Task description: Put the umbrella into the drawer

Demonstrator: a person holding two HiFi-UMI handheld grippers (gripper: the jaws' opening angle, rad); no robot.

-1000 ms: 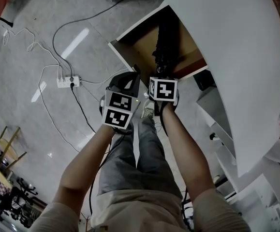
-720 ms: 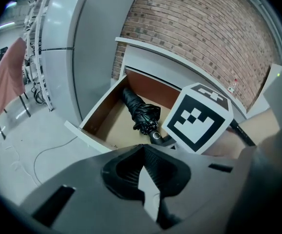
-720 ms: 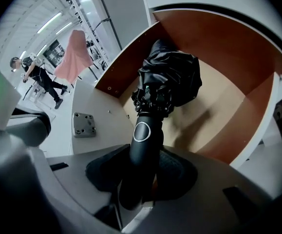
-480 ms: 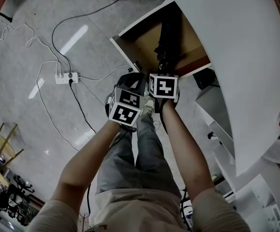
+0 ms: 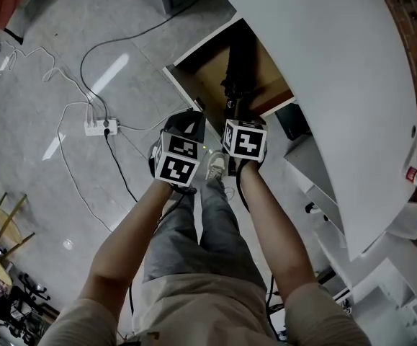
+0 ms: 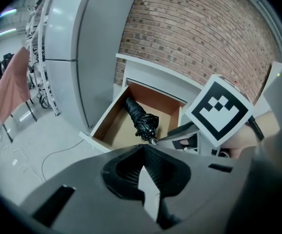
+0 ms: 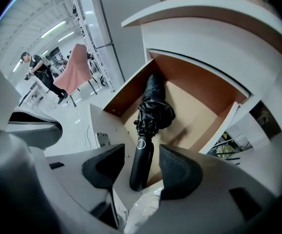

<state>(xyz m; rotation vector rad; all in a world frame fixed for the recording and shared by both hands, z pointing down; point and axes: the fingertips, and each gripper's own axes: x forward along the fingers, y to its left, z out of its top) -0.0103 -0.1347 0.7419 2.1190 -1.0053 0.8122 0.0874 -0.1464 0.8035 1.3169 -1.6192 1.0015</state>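
Head view: your L tongs [image 5: 192, 117] & R tongs [image 5: 234, 112] hang over the open drawer [image 5: 207, 76]; the umbrella [image 5: 238, 63] lies inside.
L gripper view: tongs pressed together, empty.
R gripper view: tongs spread, just been opening; umbrella handle sits between them, not gripped.

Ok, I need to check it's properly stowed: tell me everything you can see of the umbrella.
The umbrella is black, folded short, its cloth canopy bunched loosely above a smooth cylindrical handle with a pale ring. It lies lengthwise in the open wooden drawer, handle toward the front. The right gripper has just been opening; its jaws flank the handle without touching.
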